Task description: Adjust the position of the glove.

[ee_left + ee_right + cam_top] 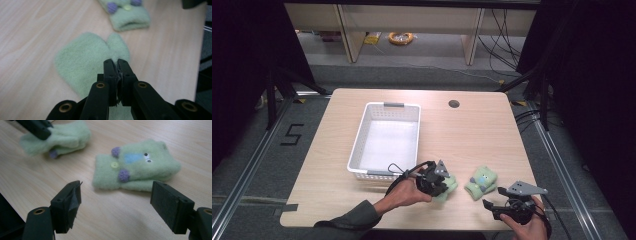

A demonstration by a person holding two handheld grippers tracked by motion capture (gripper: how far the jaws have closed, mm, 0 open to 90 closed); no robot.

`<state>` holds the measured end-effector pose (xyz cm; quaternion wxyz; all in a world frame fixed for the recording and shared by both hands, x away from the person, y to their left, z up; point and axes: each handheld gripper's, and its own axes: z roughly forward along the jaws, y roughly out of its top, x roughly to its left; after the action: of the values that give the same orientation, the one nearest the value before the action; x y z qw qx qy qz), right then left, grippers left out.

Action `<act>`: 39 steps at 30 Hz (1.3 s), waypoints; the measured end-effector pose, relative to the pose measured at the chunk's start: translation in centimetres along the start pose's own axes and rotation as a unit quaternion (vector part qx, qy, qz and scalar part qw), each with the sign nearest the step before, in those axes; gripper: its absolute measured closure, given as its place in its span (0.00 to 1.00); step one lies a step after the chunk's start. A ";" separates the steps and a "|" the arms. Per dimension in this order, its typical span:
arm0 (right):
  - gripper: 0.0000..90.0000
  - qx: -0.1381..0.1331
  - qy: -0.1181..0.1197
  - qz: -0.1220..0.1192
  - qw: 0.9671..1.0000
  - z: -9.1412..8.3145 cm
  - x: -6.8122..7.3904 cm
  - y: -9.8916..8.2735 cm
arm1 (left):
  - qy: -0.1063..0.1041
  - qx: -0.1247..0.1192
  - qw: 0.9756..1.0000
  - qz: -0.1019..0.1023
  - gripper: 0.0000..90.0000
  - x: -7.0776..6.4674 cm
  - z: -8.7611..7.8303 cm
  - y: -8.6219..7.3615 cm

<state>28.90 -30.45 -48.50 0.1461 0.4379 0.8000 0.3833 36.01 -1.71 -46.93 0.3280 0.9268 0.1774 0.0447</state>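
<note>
My left tool, jaws pinched on the plain green mitten's edge, may lose it when lifted; my right tool hangs wide open, empty.

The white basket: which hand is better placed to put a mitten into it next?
Left, probably. The left gripper is already shut on a mitten and is close to the basket. The right gripper is open, holds nothing, and is farther from the basket, facing the other mitten.
</note>
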 end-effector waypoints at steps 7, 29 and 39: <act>0.29 0.002 0.000 -0.011 1.000 0.0 -0.2 0.0 | -0.010 -0.020 0.999 0.025 0.94 -1.5 -0.4 -1.8; 0.29 0.011 0.008 0.008 1.000 0.0 0.2 0.0 | 0.014 -0.028 0.997 -0.071 0.54 -0.9 -2.4 -5.1; 0.29 0.003 0.004 -0.011 1.000 0.2 0.2 0.2 | 0.002 -0.001 0.990 -0.138 0.68 -0.4 -2.1 -7.1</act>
<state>29.03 -30.14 -48.52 0.1456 0.4280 0.8062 0.3816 33.05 4.51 -49.66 0.3319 0.8929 0.3043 0.0010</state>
